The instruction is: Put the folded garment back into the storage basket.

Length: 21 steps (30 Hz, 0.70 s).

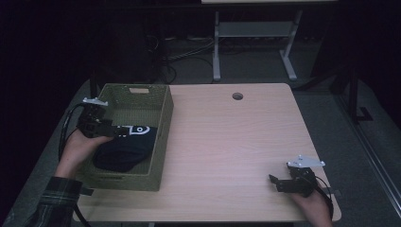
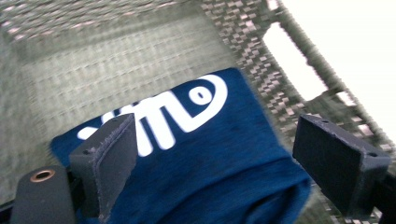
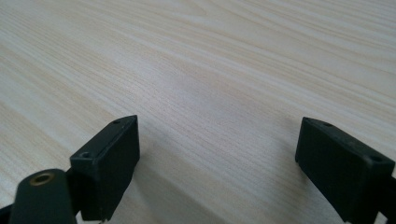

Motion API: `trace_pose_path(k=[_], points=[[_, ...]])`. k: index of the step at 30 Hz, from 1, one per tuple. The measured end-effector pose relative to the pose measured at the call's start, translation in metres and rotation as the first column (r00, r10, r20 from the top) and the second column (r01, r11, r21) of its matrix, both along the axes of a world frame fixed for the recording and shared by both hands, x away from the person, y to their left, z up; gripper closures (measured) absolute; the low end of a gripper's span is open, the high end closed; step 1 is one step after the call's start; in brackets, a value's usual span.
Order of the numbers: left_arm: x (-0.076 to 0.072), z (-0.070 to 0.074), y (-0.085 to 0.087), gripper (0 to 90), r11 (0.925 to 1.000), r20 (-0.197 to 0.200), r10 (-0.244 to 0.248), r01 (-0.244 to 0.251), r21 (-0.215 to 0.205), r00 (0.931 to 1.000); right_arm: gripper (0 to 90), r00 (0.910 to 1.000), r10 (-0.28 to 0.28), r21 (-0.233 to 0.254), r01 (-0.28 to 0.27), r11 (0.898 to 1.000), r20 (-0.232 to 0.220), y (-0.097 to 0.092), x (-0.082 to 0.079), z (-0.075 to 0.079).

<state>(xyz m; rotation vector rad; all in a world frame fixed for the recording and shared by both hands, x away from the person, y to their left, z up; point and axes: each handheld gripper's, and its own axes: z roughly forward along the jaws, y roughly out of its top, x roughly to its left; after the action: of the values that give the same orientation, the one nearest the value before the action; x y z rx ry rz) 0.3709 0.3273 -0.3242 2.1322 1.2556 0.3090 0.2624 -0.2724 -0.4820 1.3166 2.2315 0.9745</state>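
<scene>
From above, my left gripper (image 1: 124, 131) hung inside the woven basket (image 1: 163, 137), jaws spread just over the folded navy garment (image 1: 124, 150), whose long axis ran toward the basket's near left corner. Along my left jaws, the garment (image 2: 205, 163) lay directly beneath, untouched. My right gripper (image 3: 217, 163) stood spread over the bare table (image 3: 210, 60), well apart and farther off.

White lettering stands on the dark blue cloth (image 2: 196, 154) lying in the woven basket (image 1: 163, 123); a ring-shaped letter shows, but the word cannot be read.
</scene>
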Motion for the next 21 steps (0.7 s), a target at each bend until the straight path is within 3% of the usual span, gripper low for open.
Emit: trace_pose_path(k=[8, 14, 21], points=[[-0.004, 0.007, -0.032, 13.9, 0.9964, 0.032, -0.079, 0.080, -0.028, 0.9964, 13.4, 1.0000, 0.000, 0.000, 0.000, 1.000, 0.000, 0.000, 0.000, 0.000], [-0.009, 0.009, -0.059, 13.9, 0.9892, 0.062, -0.125, 0.130, -0.068, 0.9902, 13.4, 1.0000, 0.000, 0.000, 0.000, 1.000, 0.000, 0.000, 0.000, 0.000], [-0.015, 0.007, -0.090, 14.0, 0.9807, 0.097, -0.167, 0.175, -0.087, 0.9812, 13.4, 1.0000, 0.000, 0.000, 0.000, 1.000, 0.000, 0.000, 0.000, 0.000]])
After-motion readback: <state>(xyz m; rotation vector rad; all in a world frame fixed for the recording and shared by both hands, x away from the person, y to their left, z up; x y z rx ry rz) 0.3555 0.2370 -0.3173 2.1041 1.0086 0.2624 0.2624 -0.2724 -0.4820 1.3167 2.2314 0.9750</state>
